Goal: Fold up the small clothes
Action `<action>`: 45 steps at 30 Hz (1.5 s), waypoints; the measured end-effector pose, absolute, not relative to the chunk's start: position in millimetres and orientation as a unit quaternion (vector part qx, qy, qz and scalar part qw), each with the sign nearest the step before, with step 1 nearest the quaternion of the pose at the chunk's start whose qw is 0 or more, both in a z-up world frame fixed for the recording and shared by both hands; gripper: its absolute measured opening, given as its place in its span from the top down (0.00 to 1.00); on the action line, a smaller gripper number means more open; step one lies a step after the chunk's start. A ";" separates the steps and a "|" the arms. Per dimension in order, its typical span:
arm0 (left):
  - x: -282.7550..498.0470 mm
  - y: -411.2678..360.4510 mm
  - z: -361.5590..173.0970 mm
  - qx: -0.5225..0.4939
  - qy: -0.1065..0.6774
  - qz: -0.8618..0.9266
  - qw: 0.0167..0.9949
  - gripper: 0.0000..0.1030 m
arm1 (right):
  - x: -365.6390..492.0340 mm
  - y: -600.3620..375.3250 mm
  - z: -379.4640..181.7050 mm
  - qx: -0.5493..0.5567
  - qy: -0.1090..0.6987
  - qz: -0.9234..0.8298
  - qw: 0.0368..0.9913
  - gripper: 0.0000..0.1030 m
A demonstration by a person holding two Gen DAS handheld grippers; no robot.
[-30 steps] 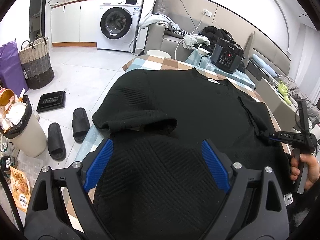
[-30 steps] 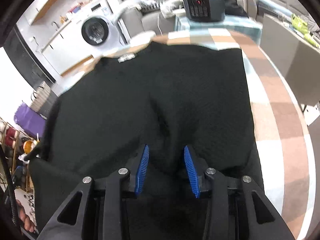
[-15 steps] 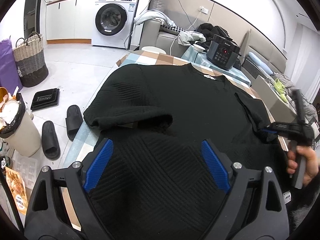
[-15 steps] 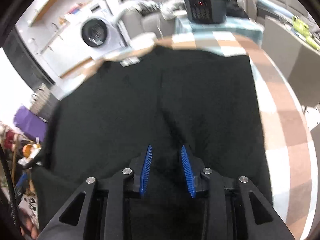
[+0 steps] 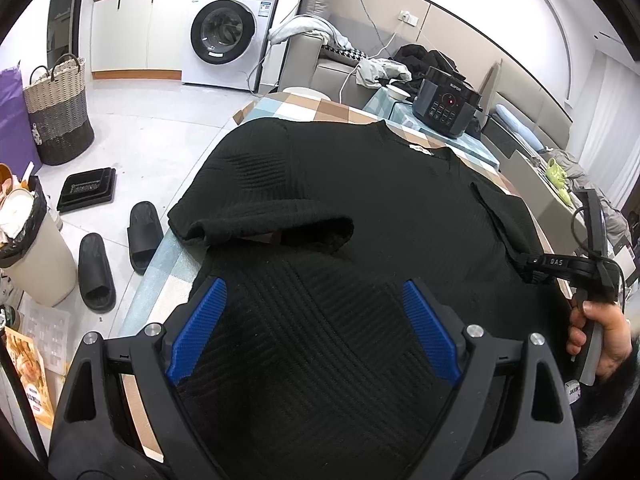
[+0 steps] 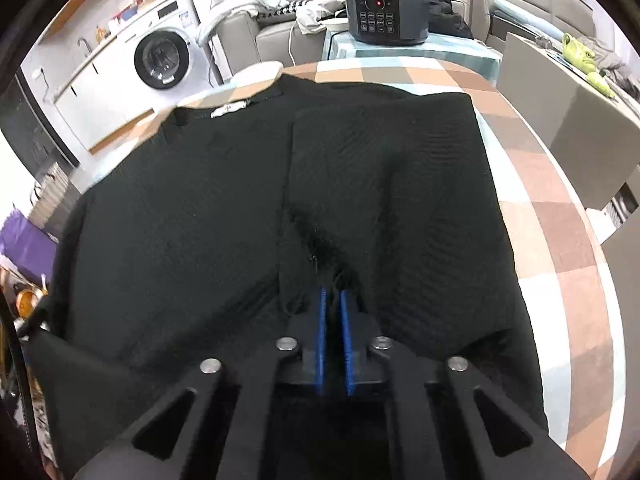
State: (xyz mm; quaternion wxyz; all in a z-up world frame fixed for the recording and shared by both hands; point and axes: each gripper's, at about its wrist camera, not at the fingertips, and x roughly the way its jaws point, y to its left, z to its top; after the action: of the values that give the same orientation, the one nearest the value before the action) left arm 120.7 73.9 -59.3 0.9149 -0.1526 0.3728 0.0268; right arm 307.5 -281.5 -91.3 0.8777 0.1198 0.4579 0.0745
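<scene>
Lying flat on tabletop (image 6: 560, 216): black shirt (image 5: 360, 208). Right gripper (image 6: 333, 300) just closing, clamped on shirt fold. Left gripper (image 5: 316, 312) fingers apart, empty.

Even, bright indoor light is filling both my views, and the white floor (image 5: 160, 128) is glaring a little. The fisheye lens is bending walls and darkening the corners. My black sweater (image 5: 360, 208) is swallowing detail, its weave showing only faintly. My right view is looking softer, slightly smeared at the left edge.
</scene>
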 end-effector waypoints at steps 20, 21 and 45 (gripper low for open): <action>111.2 98.1 -56.0 -0.186 0.370 0.056 0.909 0.14 | 290.2 -269.6 -93.4 0.115 0.472 0.157 0.860 0.76; 109.6 105.4 -56.4 -0.196 0.369 0.062 0.907 0.14 | 288.3 -271.8 -90.8 0.124 0.464 0.158 0.863 0.76; 203.2 184.6 -121.0 -0.441 0.409 0.062 0.796 0.84 | 183.4 -345.2 -40.1 0.205 0.387 0.122 0.891 0.51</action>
State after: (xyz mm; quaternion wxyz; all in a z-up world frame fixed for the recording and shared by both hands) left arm 203.2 184.6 -121.0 0.7965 -0.4409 0.4092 0.0619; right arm 183.4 -345.2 -40.1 0.8908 0.2049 0.3868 0.1220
